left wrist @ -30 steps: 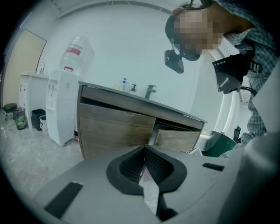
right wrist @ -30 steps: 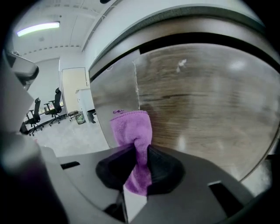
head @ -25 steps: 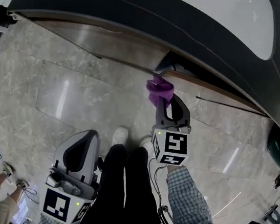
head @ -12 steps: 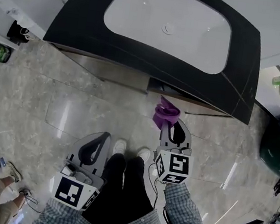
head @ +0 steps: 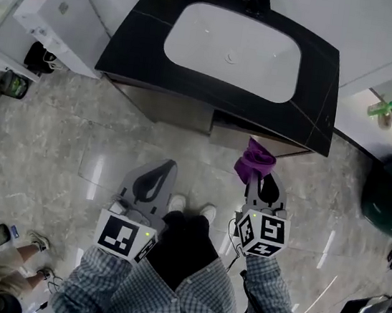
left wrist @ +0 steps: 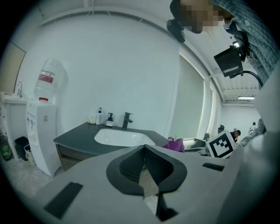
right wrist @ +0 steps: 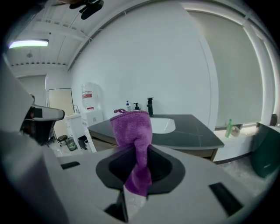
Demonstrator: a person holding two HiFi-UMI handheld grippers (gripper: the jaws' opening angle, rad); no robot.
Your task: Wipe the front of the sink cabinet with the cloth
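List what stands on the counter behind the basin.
A black tap stands behind the basin; left of it, a pump bottle, a dark dispenser and a pale cup. In the right gripper view, the held cloth covers part of the counter.

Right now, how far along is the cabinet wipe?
Done: the right gripper is shut on the purple cloth. In hand: the cloth is held in the air, short of the sink cabinet front, not touching it. Remaining: the wiping contact itself. The left gripper is shut and empty.
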